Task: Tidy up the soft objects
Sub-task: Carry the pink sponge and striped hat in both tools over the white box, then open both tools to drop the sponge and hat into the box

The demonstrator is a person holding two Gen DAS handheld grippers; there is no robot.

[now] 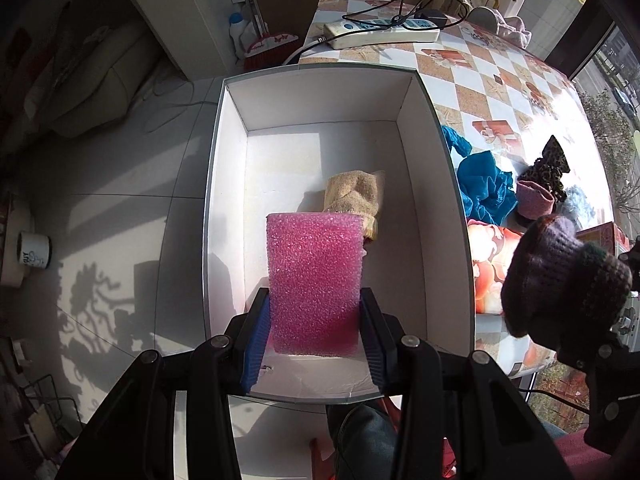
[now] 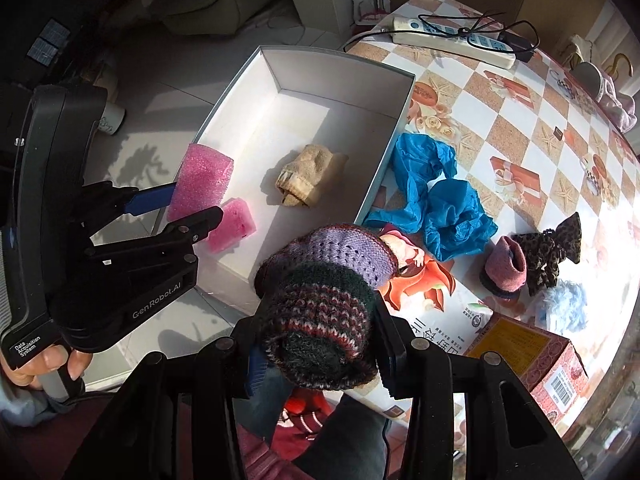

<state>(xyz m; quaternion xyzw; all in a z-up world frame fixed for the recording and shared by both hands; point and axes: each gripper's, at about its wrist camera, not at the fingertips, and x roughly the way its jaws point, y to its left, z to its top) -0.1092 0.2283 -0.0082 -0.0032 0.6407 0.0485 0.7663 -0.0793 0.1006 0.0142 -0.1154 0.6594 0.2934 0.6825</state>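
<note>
My left gripper point(image 1: 316, 304) is shut on a pink sponge point(image 1: 314, 280) and holds it above the near end of the white box point(image 1: 212, 184). The sponge point(image 2: 200, 182) and the left gripper point(image 2: 188, 204) also show in the right wrist view, with the sponge's pink reflection or shadow on the box floor. A beige sock point(image 1: 356, 196) lies inside the box point(image 2: 344, 60); the right wrist view shows it too point(image 2: 310, 180). My right gripper point(image 2: 320, 332) is shut on a striped knitted hat point(image 2: 320, 292), held above the table by the box's near right corner. The hat also shows in the left wrist view point(image 1: 560, 280).
On the checked tablecloth point(image 2: 500, 128) lie a blue crumpled cloth point(image 2: 436, 196), a pink knitted piece point(image 2: 506, 266), a leopard-print bow point(image 2: 552, 248), a pale blue fluffy thing point(image 2: 564, 304), a red carton point(image 2: 532, 360) and a power strip point(image 2: 452, 38). The floor is left of the box.
</note>
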